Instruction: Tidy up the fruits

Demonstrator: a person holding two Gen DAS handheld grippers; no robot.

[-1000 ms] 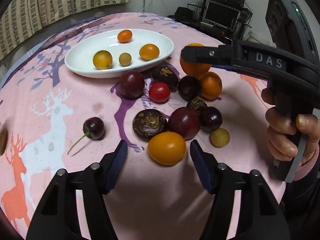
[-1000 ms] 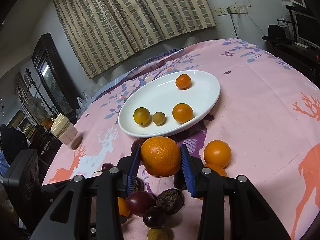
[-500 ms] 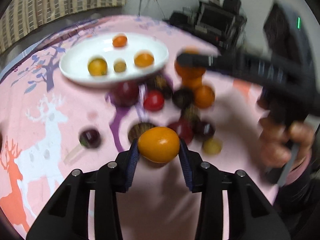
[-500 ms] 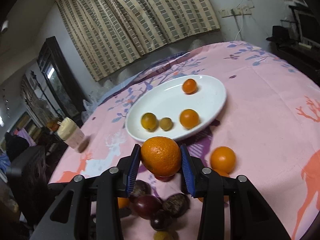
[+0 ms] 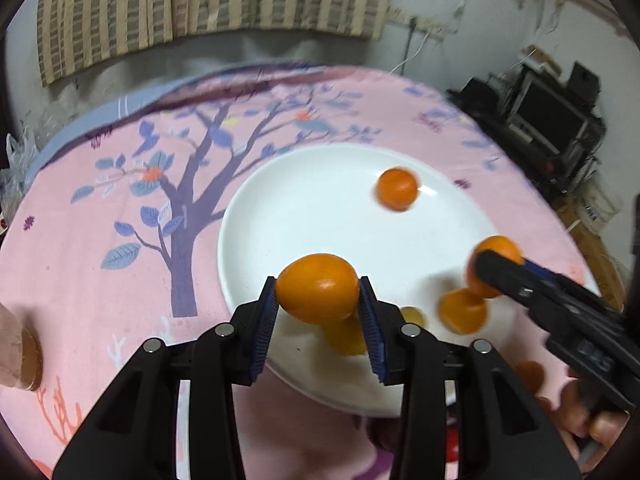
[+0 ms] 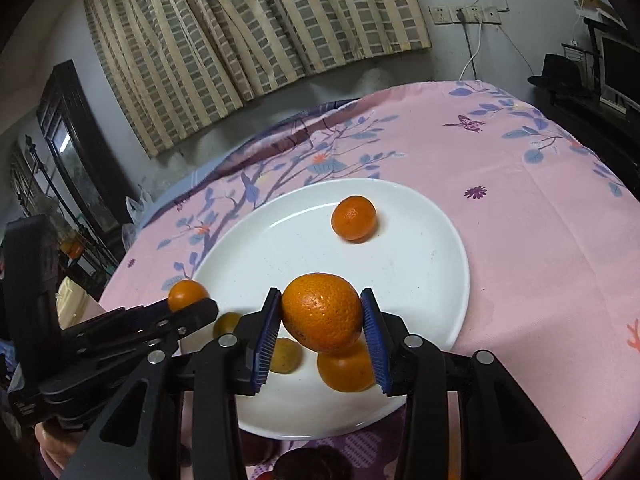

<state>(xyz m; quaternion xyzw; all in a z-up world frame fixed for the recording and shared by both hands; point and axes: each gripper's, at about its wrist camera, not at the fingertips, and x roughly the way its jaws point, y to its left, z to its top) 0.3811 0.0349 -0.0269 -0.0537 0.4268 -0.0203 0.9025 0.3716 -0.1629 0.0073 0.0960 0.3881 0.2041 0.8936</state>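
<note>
My left gripper [image 5: 318,300] is shut on a smooth orange-yellow fruit [image 5: 318,288] and holds it above the near rim of the white plate [image 5: 304,208]. My right gripper [image 6: 322,320] is shut on a dimpled orange [image 6: 322,312], also over the plate [image 6: 420,248]. Each gripper shows in the other's view: the right one with its orange [image 5: 496,264], the left one with its fruit [image 6: 186,294]. On the plate lie a small orange [image 6: 354,222], another orange [image 6: 346,368], a tan fruit [image 6: 284,354] and a yellow fruit [image 6: 226,324].
The pink patterned tablecloth [image 5: 120,208] covers a round table. A brown-lidded jar [image 5: 20,344] stands at its left edge. Dark fruits [image 6: 316,464] lie on the cloth just in front of the plate. A screen and electronics [image 5: 552,120] stand beyond the table's right side.
The left gripper shut on the orange-yellow fruit, lifted it from the pile and carried it over the plate. The right gripper moved its orange forward over the plate too.
</note>
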